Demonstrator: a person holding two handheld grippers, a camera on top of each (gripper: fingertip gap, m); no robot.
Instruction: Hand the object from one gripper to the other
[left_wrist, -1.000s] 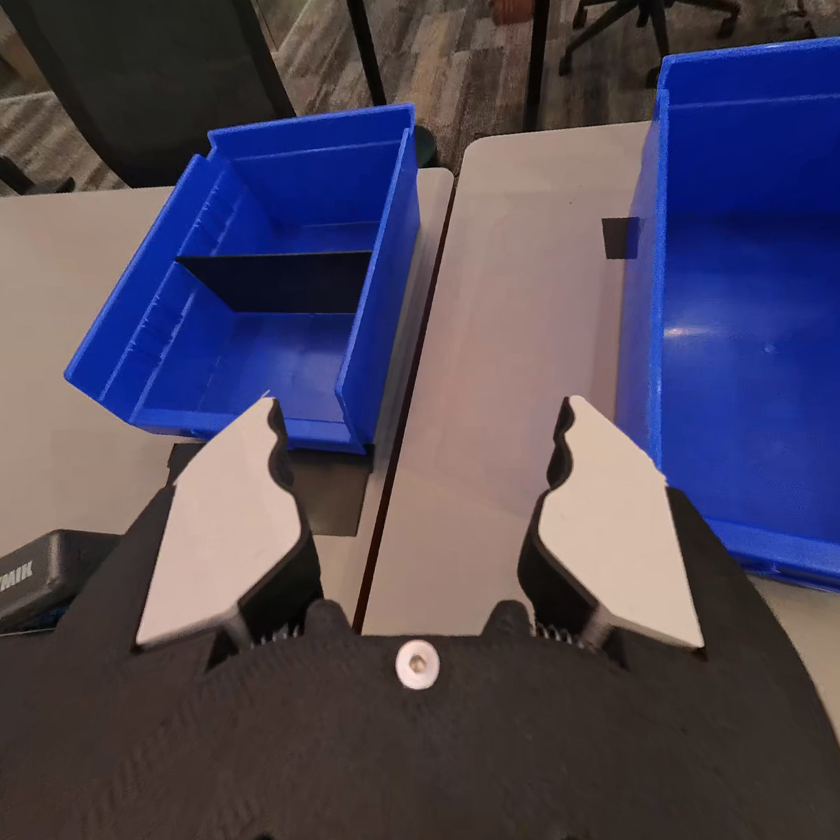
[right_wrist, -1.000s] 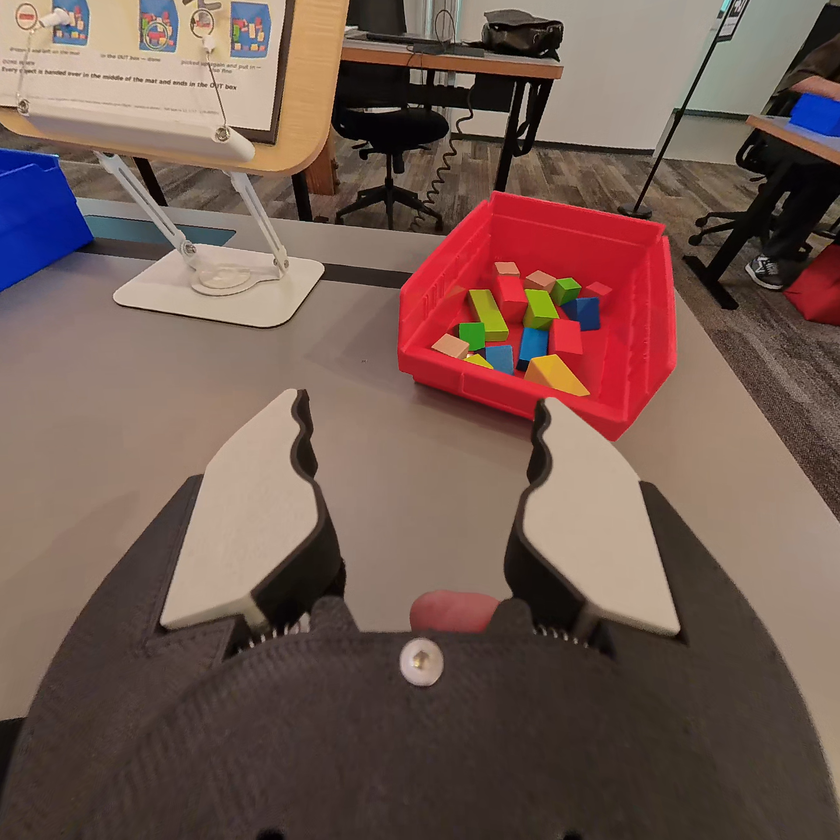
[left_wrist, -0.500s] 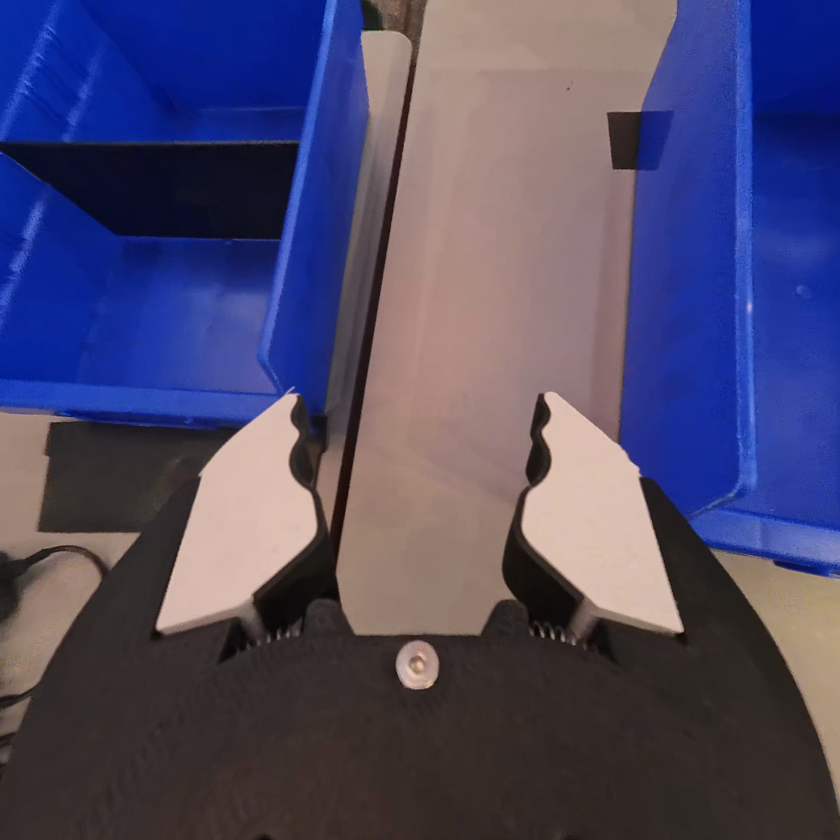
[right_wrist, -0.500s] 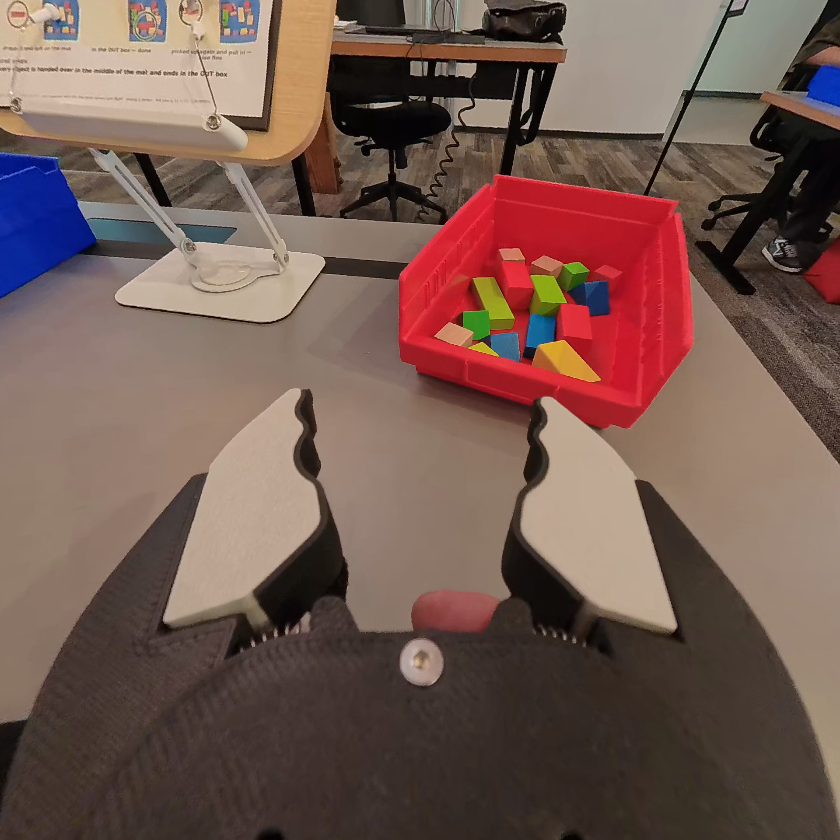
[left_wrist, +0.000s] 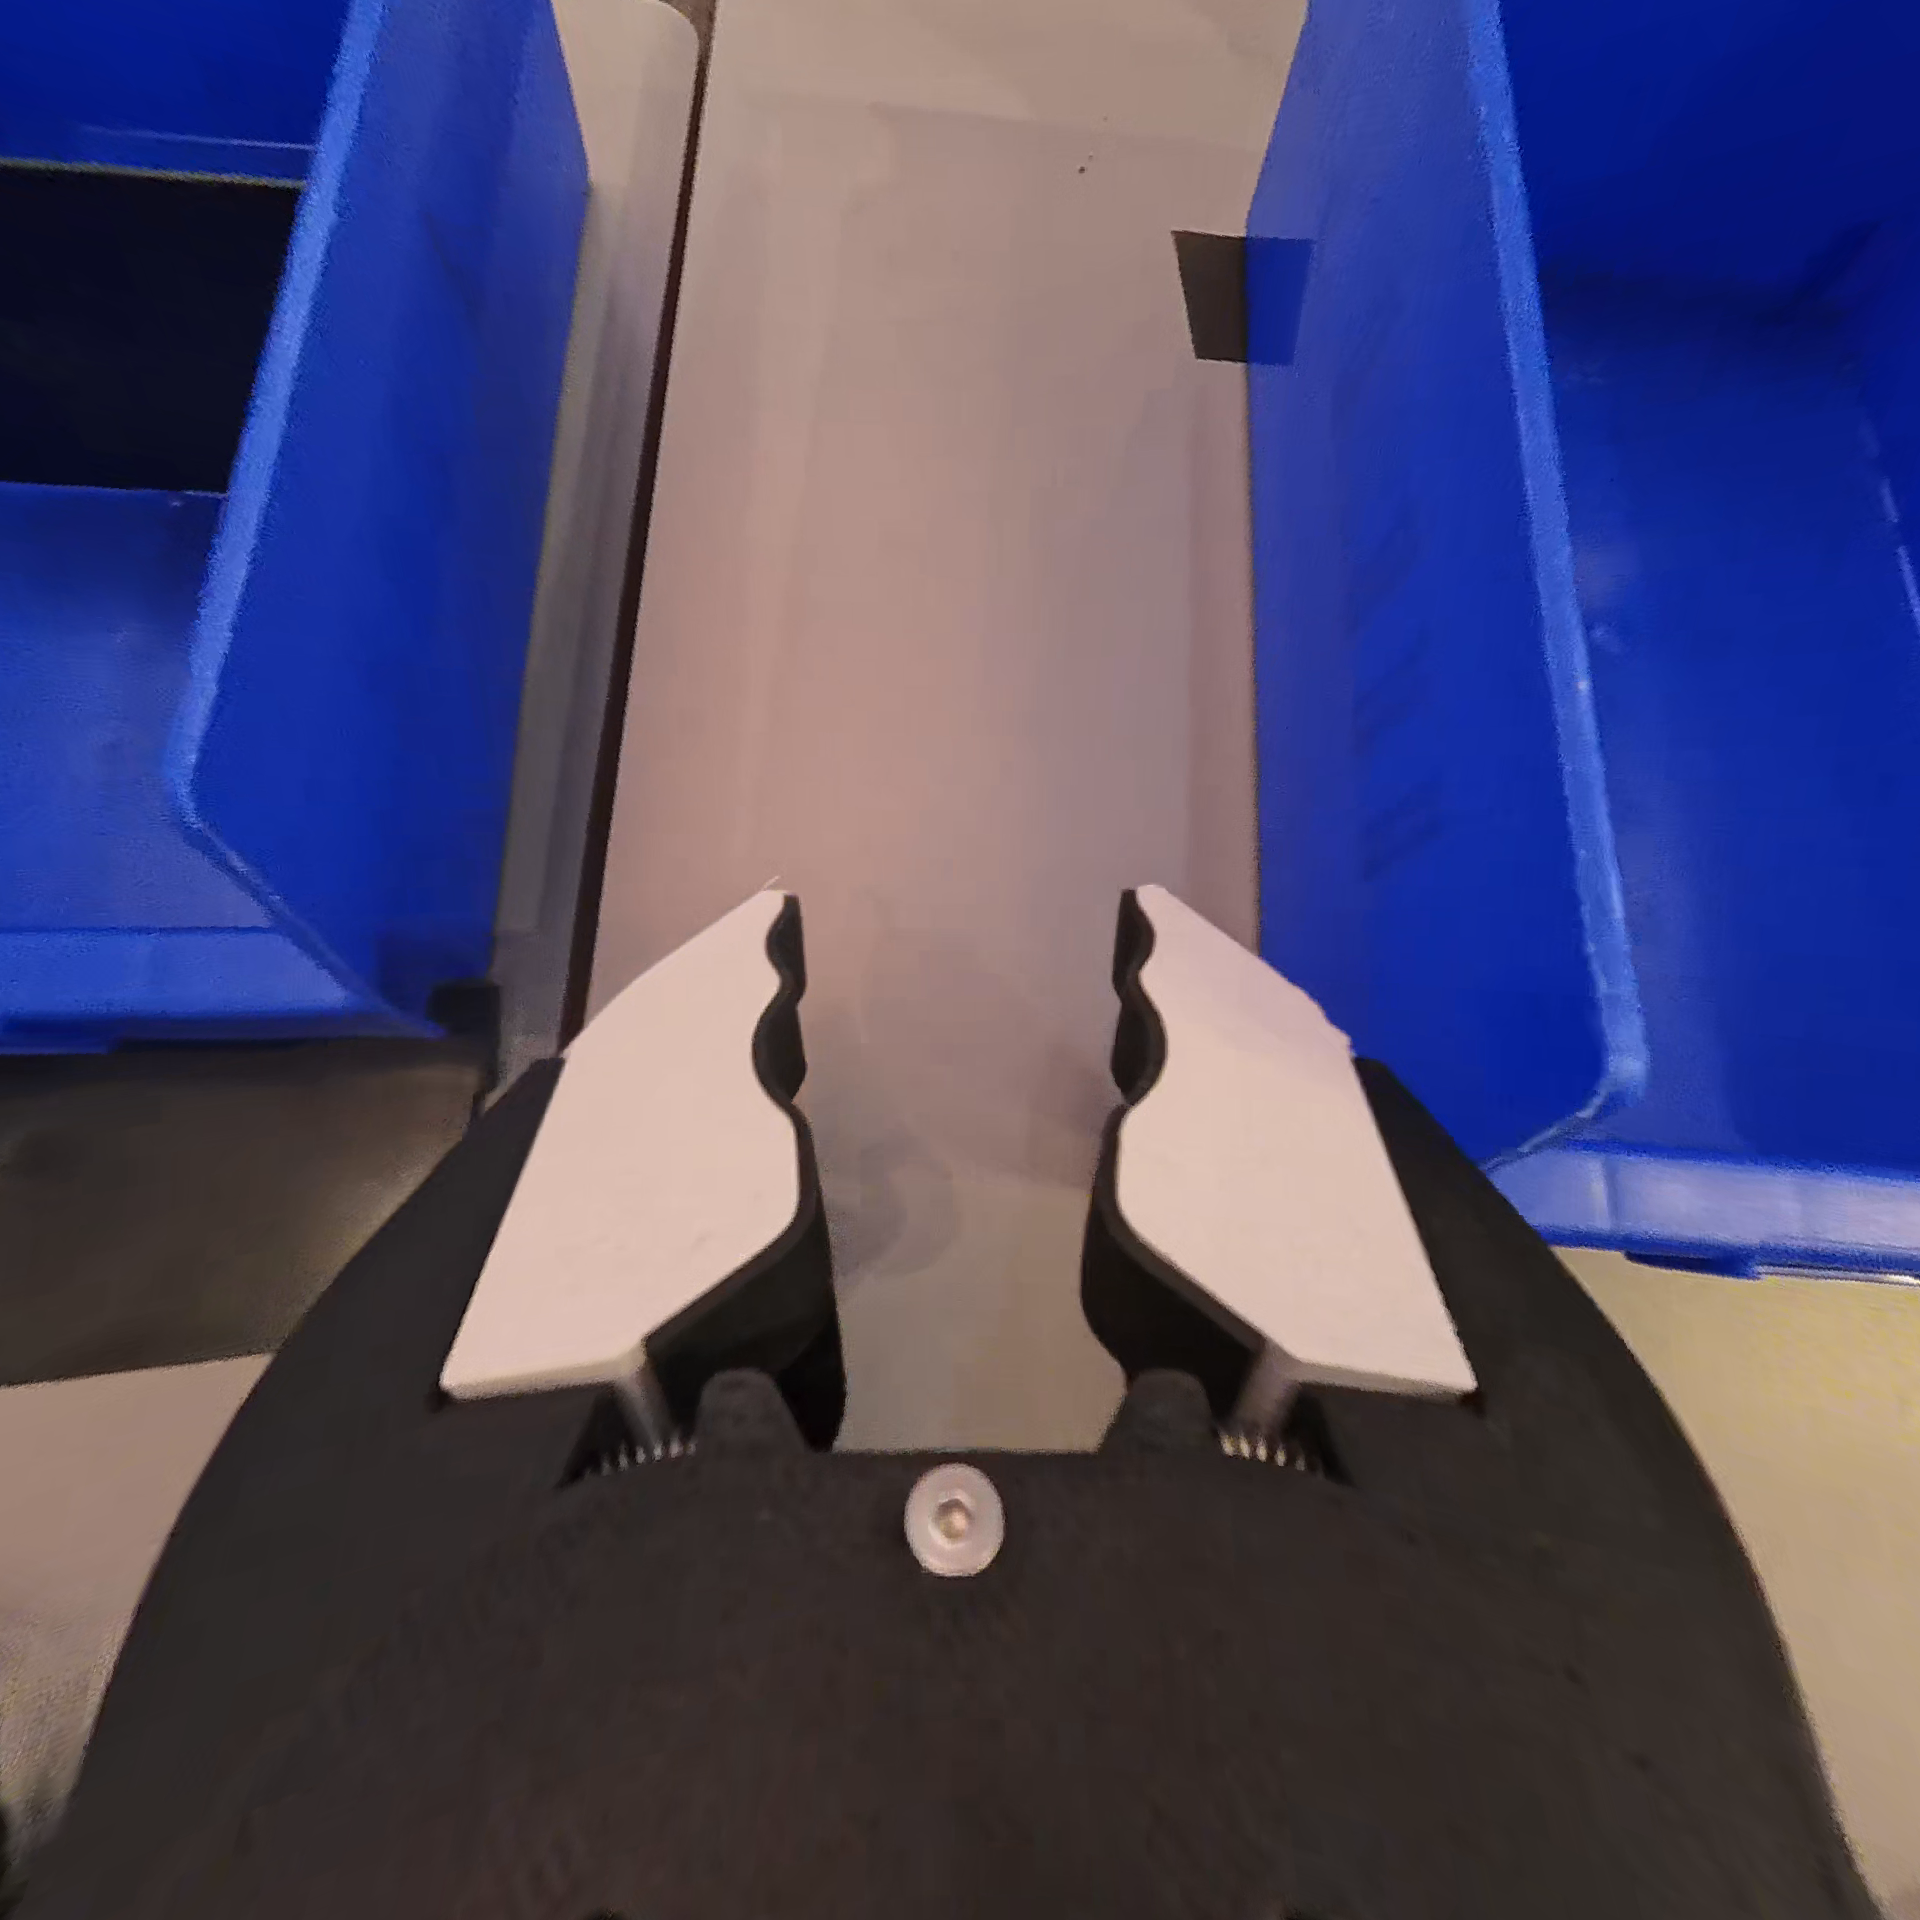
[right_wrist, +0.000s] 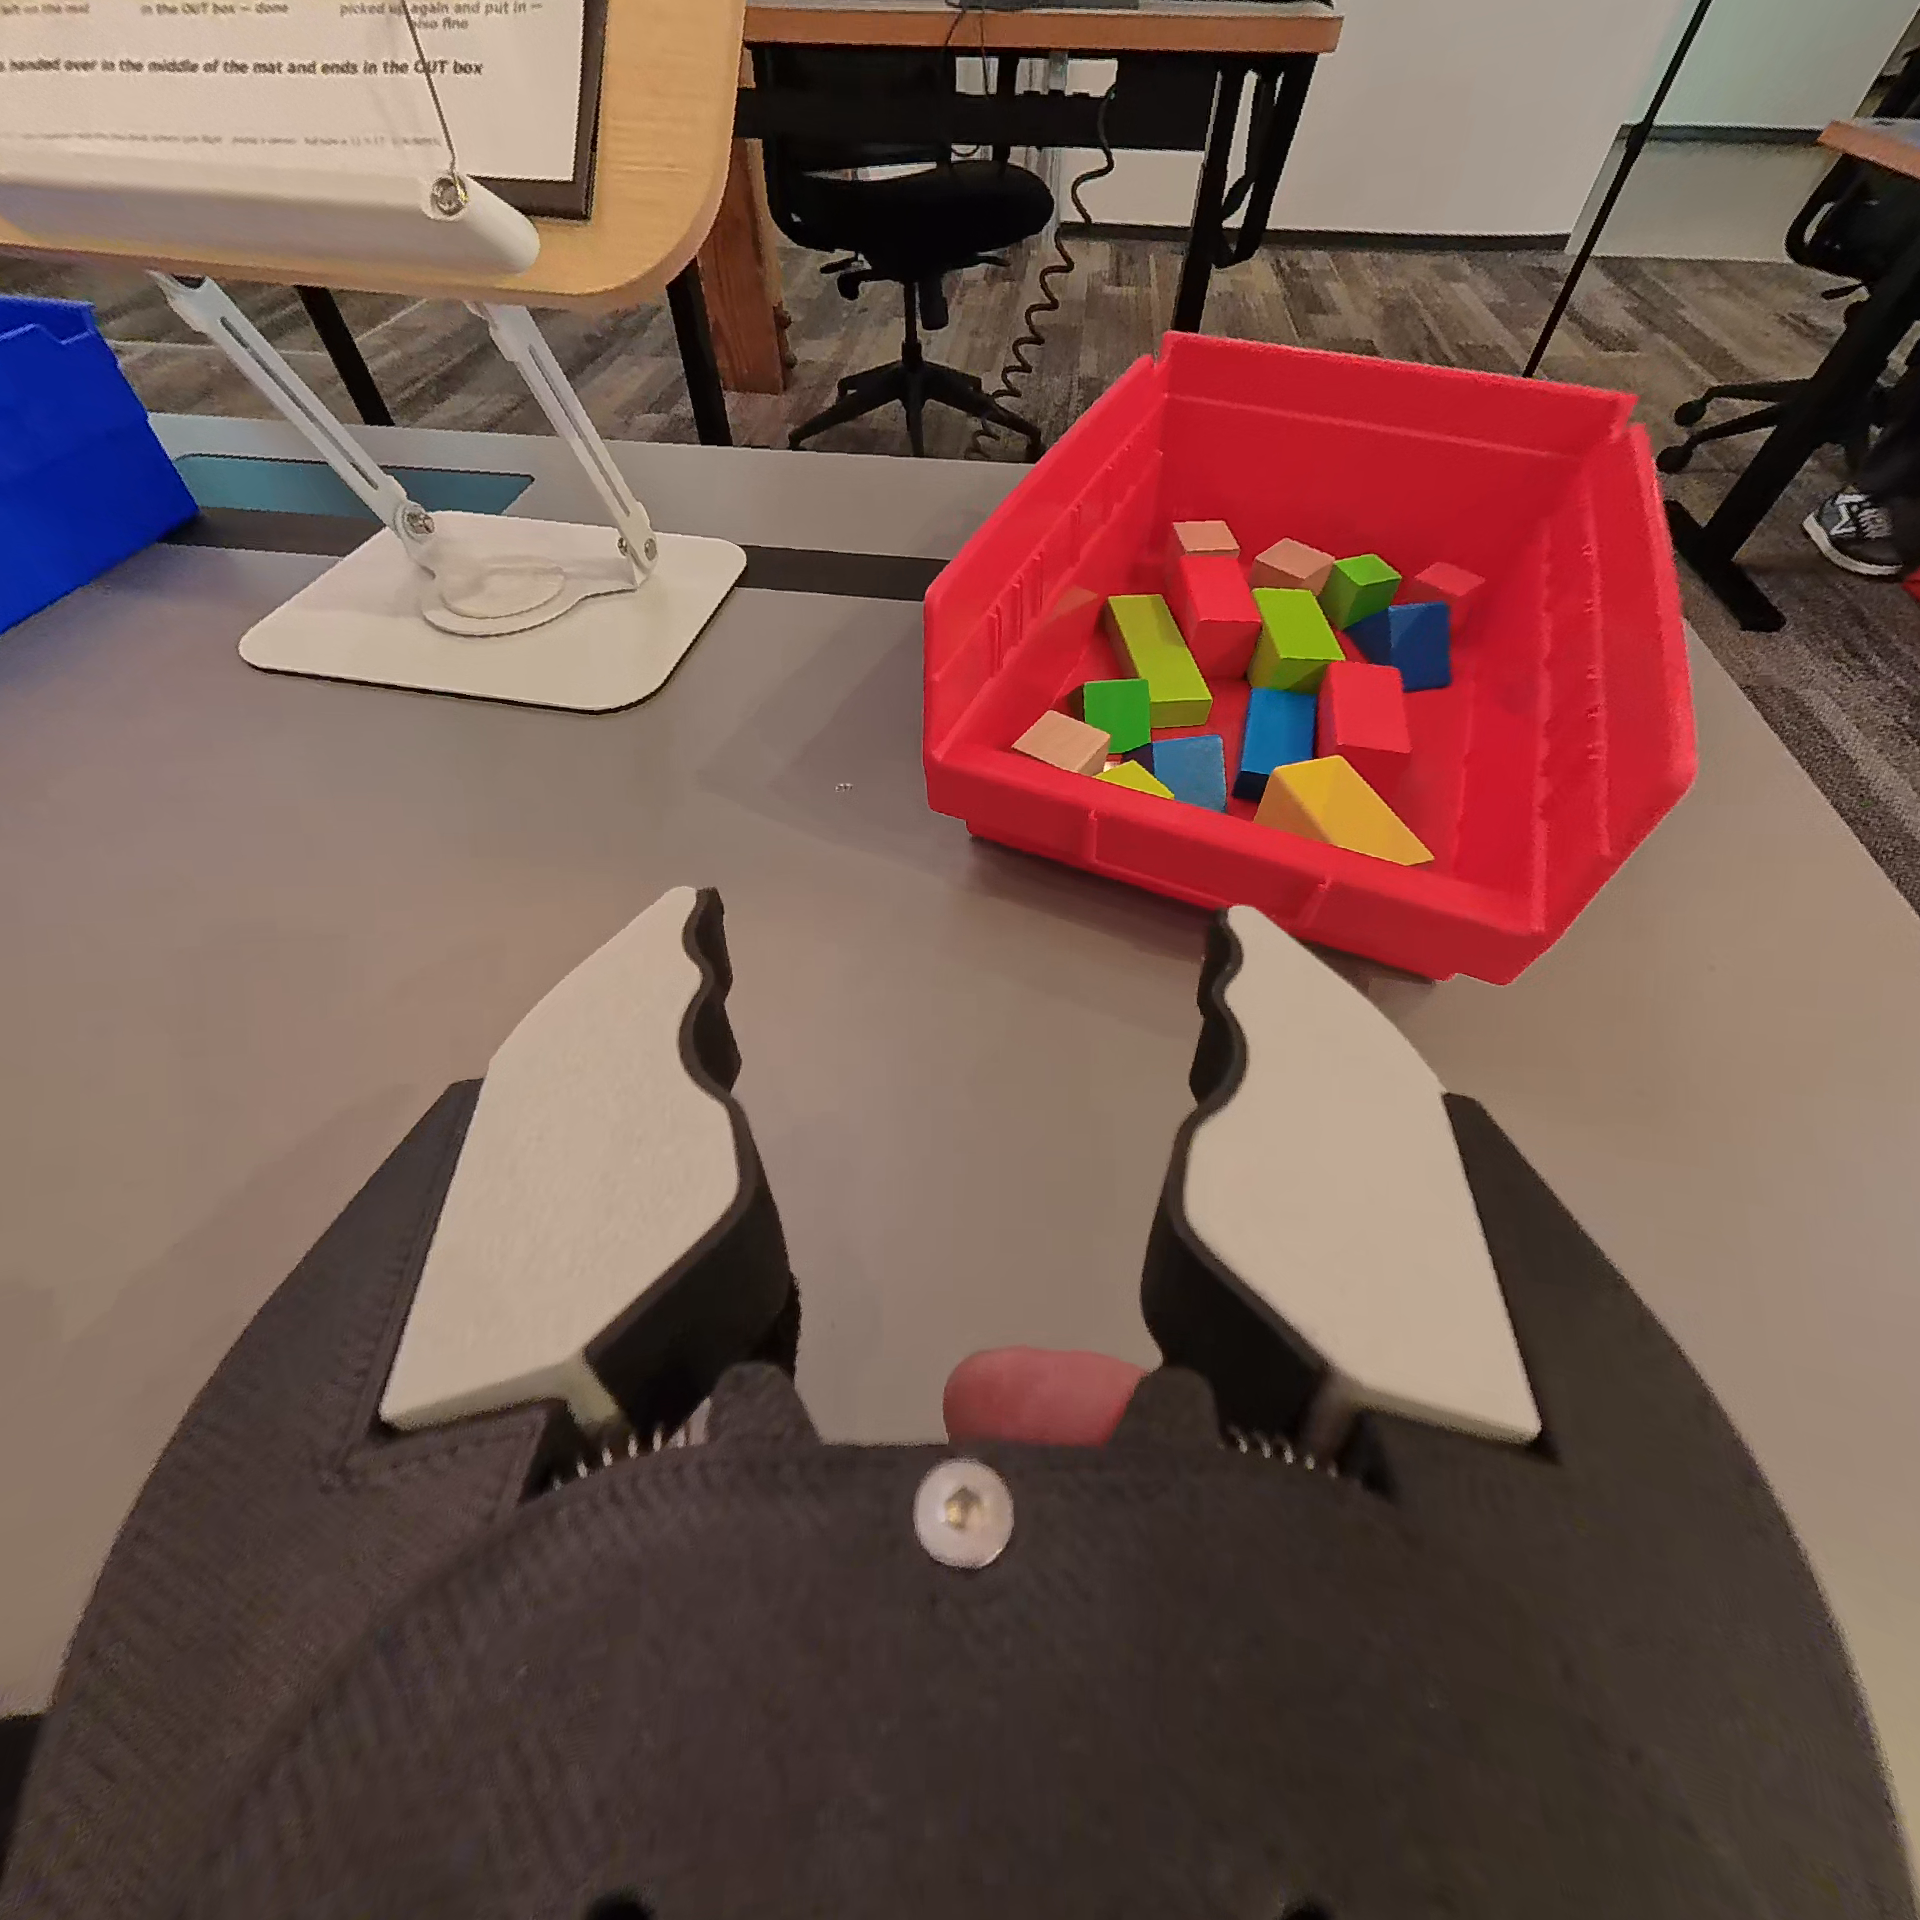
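Observation:
In the right wrist view a red bin (right_wrist: 1538, 914) stands on the grey table at the right and holds several coloured wooden blocks (right_wrist: 1288, 665). My right gripper (right_wrist: 961, 914) is open and empty, a little short of the bin's near left corner. In the left wrist view my left gripper (left_wrist: 961, 909) is open and empty, low over the bare strip of table (left_wrist: 935, 520) between two blue bins. Nothing lies between either pair of fingers.
A divided blue bin (left_wrist: 343, 520) stands left of the left gripper and a larger blue bin (left_wrist: 1455, 727) to its right. A white stand (right_wrist: 488, 623) holding a printed sheet is at the back left of the right wrist view, with a blue bin (right_wrist: 73, 457) at the far left.
My left gripper has moved forward and down between the two blue bins, and its jaws have narrowed on nothing. My right gripper has edged closer to the red bin, still open.

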